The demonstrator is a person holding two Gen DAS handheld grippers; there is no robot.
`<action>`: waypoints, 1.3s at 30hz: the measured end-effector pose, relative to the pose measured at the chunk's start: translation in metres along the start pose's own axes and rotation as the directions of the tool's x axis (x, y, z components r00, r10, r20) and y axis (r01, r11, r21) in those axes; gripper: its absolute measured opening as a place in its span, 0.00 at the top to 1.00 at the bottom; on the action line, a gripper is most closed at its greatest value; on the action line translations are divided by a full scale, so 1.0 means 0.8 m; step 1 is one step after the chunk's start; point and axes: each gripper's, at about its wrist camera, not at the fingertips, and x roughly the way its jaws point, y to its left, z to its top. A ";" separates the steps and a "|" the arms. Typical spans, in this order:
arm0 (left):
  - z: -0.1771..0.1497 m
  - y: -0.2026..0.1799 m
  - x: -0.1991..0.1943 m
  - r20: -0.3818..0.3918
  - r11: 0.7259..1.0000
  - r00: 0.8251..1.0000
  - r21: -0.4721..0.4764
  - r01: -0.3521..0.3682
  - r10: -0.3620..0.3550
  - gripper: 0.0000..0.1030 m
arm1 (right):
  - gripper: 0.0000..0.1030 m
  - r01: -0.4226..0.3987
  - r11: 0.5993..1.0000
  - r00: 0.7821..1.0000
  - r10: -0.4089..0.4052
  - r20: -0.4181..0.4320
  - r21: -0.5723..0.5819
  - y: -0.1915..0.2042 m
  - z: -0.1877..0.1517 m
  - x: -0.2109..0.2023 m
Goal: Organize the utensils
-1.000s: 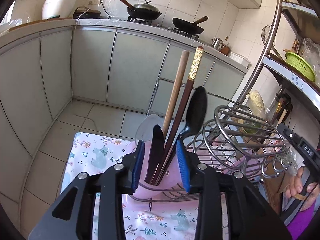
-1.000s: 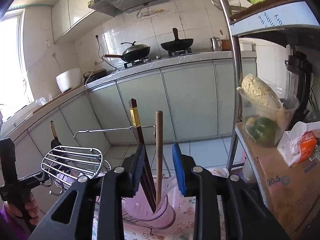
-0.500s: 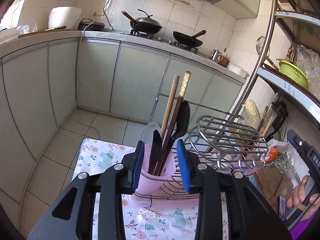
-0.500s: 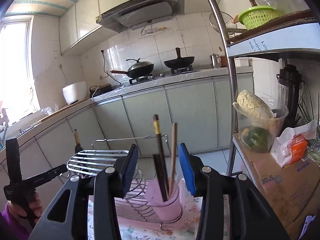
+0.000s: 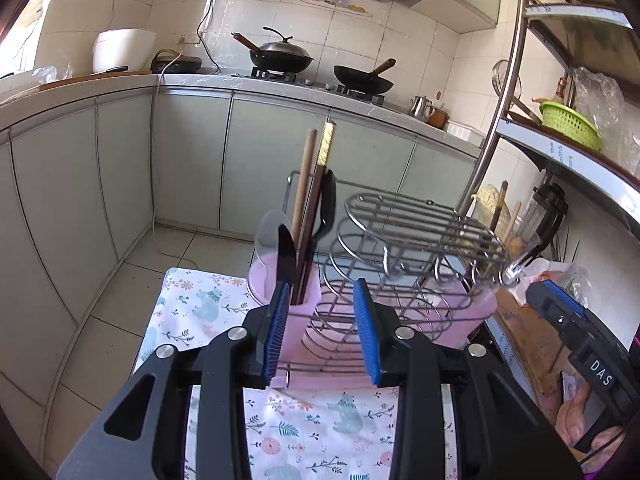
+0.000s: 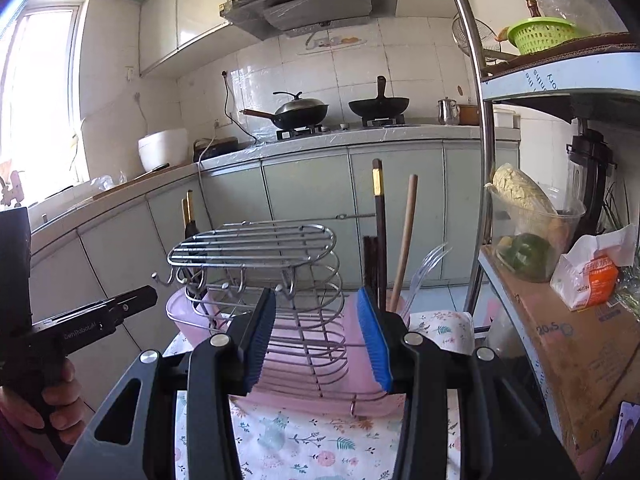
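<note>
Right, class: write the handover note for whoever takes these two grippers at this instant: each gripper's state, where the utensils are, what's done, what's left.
Left gripper: open, empty, in front of the wire rack.
Right gripper: open, empty, also facing the rack.
Utensils: chopsticks, a wooden stick and a clear fork stand in the pink holder at one end; more handles stand at the other end.
Done: those utensils are stowed upright.
Left: no loose utensil shows on the floral cloth; look outside these views before stopping.
</note>
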 end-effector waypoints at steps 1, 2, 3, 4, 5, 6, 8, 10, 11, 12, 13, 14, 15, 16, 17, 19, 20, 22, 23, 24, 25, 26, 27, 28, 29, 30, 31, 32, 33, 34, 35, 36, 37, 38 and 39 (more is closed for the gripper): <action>-0.002 -0.002 0.001 -0.002 1.000 1.000 0.005 -0.002 0.002 0.68 | 0.60 0.002 1.000 1.000 -0.002 -0.005 0.004 0.001 -0.003 0.000; -0.006 -0.005 0.002 -0.004 1.000 1.000 0.013 -0.005 0.005 0.68 | 0.60 0.000 1.000 1.000 0.000 -0.012 0.004 0.003 -0.005 0.001; -0.008 -0.007 0.002 -0.005 1.000 1.000 0.019 -0.007 0.007 0.68 | 0.60 0.001 1.000 1.000 -0.001 -0.021 0.000 0.004 -0.007 0.003; -0.010 -0.010 0.002 -0.005 1.000 1.000 0.026 -0.009 0.009 0.68 | 0.60 0.006 1.000 1.000 -0.007 -0.028 -0.006 0.006 -0.009 0.004; -0.012 -0.013 0.002 -0.003 0.999 1.000 0.036 -0.011 0.011 0.68 | 0.60 0.012 1.000 0.999 -0.012 -0.031 -0.014 0.008 -0.011 0.005; -0.013 -0.015 0.002 -0.001 0.999 1.000 0.043 -0.013 0.013 0.68 | 0.60 0.014 1.000 0.999 -0.014 -0.035 -0.019 0.010 -0.013 0.005; -0.017 -0.020 0.000 0.005 0.998 1.000 0.059 -0.019 0.019 0.68 | 0.60 0.016 1.000 0.999 -0.017 -0.040 -0.024 0.015 -0.016 0.005; -0.020 -0.024 -0.003 0.013 0.997 1.000 0.074 -0.023 0.022 0.68 | 0.60 0.017 1.000 0.999 -0.018 -0.042 -0.024 0.017 -0.018 0.005; -0.020 -0.025 -0.004 0.016 0.997 1.000 0.077 -0.024 0.022 0.67 | 0.60 0.018 1.000 0.999 -0.019 -0.043 -0.025 0.018 -0.018 0.005; -0.021 -0.027 -0.006 0.018 0.996 1.000 0.081 -0.024 0.022 0.67 | 0.60 0.020 0.999 0.999 -0.021 -0.044 -0.025 0.019 -0.019 0.005; -0.022 -0.028 -0.007 0.021 0.996 1.000 0.084 -0.023 0.021 0.67 | 0.60 0.021 0.999 0.999 -0.022 -0.045 -0.026 0.020 -0.020 0.005; -0.023 -0.029 -0.009 0.023 0.996 1.000 0.087 -0.022 0.020 0.67 | 0.60 0.021 0.999 0.999 -0.022 -0.045 -0.026 0.021 -0.021 0.005; -0.023 -0.030 -0.010 0.026 0.996 0.999 0.090 -0.023 0.021 0.67 | 0.60 0.020 0.999 0.999 -0.021 -0.047 -0.025 0.022 -0.021 0.005; -0.024 -0.031 -0.012 0.030 0.995 0.999 0.093 -0.024 0.022 0.67 | 0.60 0.020 0.999 0.999 -0.021 -0.048 -0.028 0.023 -0.022 0.004; -0.023 -0.031 -0.013 0.032 0.995 0.999 0.095 -0.026 0.023 0.67 | 0.60 0.020 0.999 0.999 -0.021 -0.048 -0.030 0.024 -0.023 0.003; -0.024 -0.033 -0.016 0.035 0.995 0.999 0.097 -0.026 0.023 0.67 | 0.60 0.020 0.999 0.999 -0.021 -0.048 -0.036 0.027 -0.024 0.001; -0.024 -0.033 -0.016 0.035 0.995 0.999 0.096 -0.025 0.022 0.67 | 0.60 0.019 0.999 0.999 -0.021 -0.050 -0.039 0.028 -0.025 0.001; -0.025 -0.034 -0.019 0.037 0.995 0.999 0.096 -0.024 0.020 0.67 | 0.60 0.018 0.999 0.998 -0.020 -0.051 -0.045 0.030 -0.025 -0.001; -0.026 -0.035 -0.021 0.040 0.995 0.999 0.098 -0.024 0.020 0.68 | 0.60 0.018 0.999 0.999 -0.020 -0.051 -0.047 0.031 -0.025 0.000; -0.026 -0.035 -0.022 0.042 0.995 0.999 0.100 -0.024 0.019 0.68 | 0.60 0.017 0.999 0.998 -0.020 -0.051 -0.050 0.031 -0.025 -0.001; -0.026 -0.037 -0.023 0.044 0.994 0.999 0.102 -0.024 0.020 0.68 | 0.60 0.017 0.998 0.999 -0.019 -0.051 -0.052 0.032 -0.025 -0.002; -0.026 -0.037 -0.025 0.046 0.994 0.999 0.104 -0.026 0.021 0.67 | 0.60 0.017 0.998 0.999 -0.019 -0.050 -0.054 0.033 -0.025 -0.002; -0.026 -0.037 -0.026 0.049 0.994 0.999 0.105 -0.027 0.022 0.67 | 0.60 0.017 0.998 0.999 -0.019 -0.050 -0.055 0.034 -0.026 -0.003; -0.026 -0.038 -0.027 0.050 0.994 0.999 0.106 -0.028 0.023 0.67 | 0.60 0.015 0.998 0.999 -0.018 -0.050 -0.056 0.035 -0.026 -0.004; -0.026 -0.038 -0.028 0.051 0.994 0.998 0.107 -0.029 0.024 0.67 | 0.60 0.014 0.998 0.999 -0.017 -0.050 -0.056 0.034 -0.026 -0.004; -0.027 -0.037 -0.029 0.052 0.994 0.998 0.107 -0.030 0.024 0.68 | 0.60 0.014 0.998 0.999 -0.017 -0.050 -0.057 0.035 -0.026 -0.005; -0.027 -0.038 -0.030 0.053 0.994 0.998 0.107 -0.031 0.026 0.67 | 0.60 0.014 0.998 0.999 -0.017 -0.050 -0.058 0.035 -0.026 -0.006; -0.027 -0.038 -0.031 0.054 0.994 0.998 0.107 -0.032 0.027 0.67 | 0.60 0.013 0.998 0.999 -0.016 -0.050 -0.060 0.036 -0.026 -0.006; -0.027 -0.038 -0.032 0.055 0.994 0.998 0.107 -0.033 0.027 0.67 | 0.60 0.013 0.998 0.999 -0.016 -0.050 -0.061 0.036 -0.026 -0.006; -0.028 -0.038 -0.033 0.056 0.994 0.998 0.107 -0.033 0.027 0.67 | 0.60 0.012 0.998 0.999 -0.015 -0.049 -0.063 0.036 -0.026 -0.007; -0.028 -0.038 -0.033 0.055 0.994 0.998 0.108 -0.033 0.027 0.67 | 0.60 0.012 0.998 0.999 -0.015 -0.049 -0.065 0.036 -0.026 -0.006; -0.028 -0.037 -0.035 0.056 0.993 0.998 0.109 -0.033 0.028 0.67 | 0.60 0.012 0.998 0.999 -0.015 -0.050 -0.066 0.036 -0.026 -0.007; -0.028 -0.038 -0.036 0.056 0.993 0.998 0.111 -0.036 0.030 0.67 | 0.60 0.012 0.998 0.999 -0.015 -0.050 -0.067 0.037 -0.026 -0.007; -0.028 -0.038 -0.037 0.057 0.993 0.998 0.112 -0.037 0.030 0.67 | 0.60 0.011 0.998 0.999 -0.015 -0.051 -0.068 0.037 -0.026 -0.008; -0.029 -0.039 -0.038 0.058 0.993 0.998 0.114 -0.037 0.030 0.67 | 0.60 0.011 0.998 0.999 -0.015 -0.049 -0.069 0.038 -0.026 -0.008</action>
